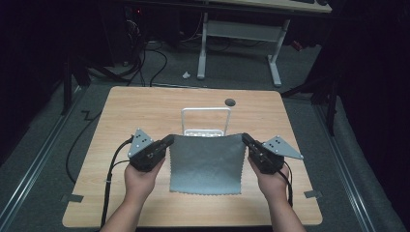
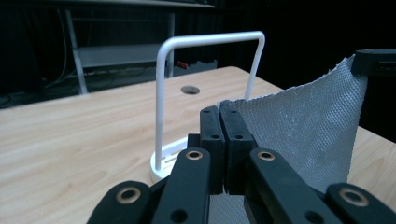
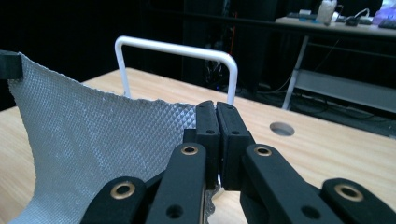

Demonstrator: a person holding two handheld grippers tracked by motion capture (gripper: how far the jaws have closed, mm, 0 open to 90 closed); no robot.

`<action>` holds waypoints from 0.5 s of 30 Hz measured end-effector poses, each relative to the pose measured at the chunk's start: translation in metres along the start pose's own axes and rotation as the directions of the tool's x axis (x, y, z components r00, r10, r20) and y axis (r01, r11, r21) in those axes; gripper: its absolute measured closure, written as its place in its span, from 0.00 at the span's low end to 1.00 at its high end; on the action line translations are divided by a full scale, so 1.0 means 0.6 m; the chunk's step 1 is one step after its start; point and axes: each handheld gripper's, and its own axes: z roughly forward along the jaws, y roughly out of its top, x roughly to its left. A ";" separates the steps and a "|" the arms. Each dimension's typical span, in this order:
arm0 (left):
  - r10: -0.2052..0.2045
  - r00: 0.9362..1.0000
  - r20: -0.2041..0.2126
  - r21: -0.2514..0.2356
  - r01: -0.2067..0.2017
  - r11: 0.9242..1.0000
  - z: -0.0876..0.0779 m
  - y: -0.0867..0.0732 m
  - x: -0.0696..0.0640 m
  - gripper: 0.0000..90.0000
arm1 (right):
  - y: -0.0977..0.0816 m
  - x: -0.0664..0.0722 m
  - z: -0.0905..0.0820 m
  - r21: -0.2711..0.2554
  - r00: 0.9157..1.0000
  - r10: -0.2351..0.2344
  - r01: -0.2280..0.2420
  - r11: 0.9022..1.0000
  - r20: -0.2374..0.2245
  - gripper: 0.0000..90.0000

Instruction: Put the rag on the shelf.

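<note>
A grey textured cloth (image 1: pixel 205 162) hangs stretched between my two grippers above the wooden table (image 1: pixel 145 106). My left gripper (image 1: pixel 168 141) is shut on the cloth's upper left corner, and my right gripper (image 1: pixel 245 138) is shut on its upper right corner. The cloth's lower edge rests on the table toward me. Just behind the cloth stands a white wire rack (image 1: pixel 205 120) with an upright rectangular hoop. In the left gripper view the rack (image 2: pixel 208 42) rises beyond my shut gripper (image 2: pixel 219 112), with the cloth (image 2: pixel 308 126) to its right. In the right gripper view the cloth (image 3: pixel 98 135) spreads left of my gripper (image 3: pixel 217 108).
A round hole (image 1: pixel 230 102) sits in the table beyond the rack. Another white-legged table (image 1: pixel 241 34) stands on the floor behind. Cables (image 1: pixel 145 58) lie on the floor at the back left. The surroundings are dark.
</note>
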 end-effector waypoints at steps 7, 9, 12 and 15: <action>0.013 1.000 -0.009 -0.036 -0.013 0.999 -0.005 0.027 0.003 0.99 | 0.029 0.000 -0.005 -0.041 1.000 -0.008 0.008 0.999 0.004 1.00; 0.015 1.000 -0.011 -0.045 -0.015 0.999 -0.006 0.034 0.004 0.99 | 0.037 0.000 -0.006 -0.051 1.000 -0.013 0.013 0.999 0.005 1.00; 0.021 1.000 -0.013 -0.058 -0.022 0.998 -0.008 0.045 0.005 0.99 | 0.049 -0.001 -0.007 -0.066 1.000 -0.023 0.023 0.998 0.006 1.00; 0.035 0.999 -0.018 -0.068 -0.036 0.997 -0.007 0.057 0.006 0.99 | 0.059 -0.001 -0.007 -0.070 0.999 -0.030 0.031 0.997 0.011 1.00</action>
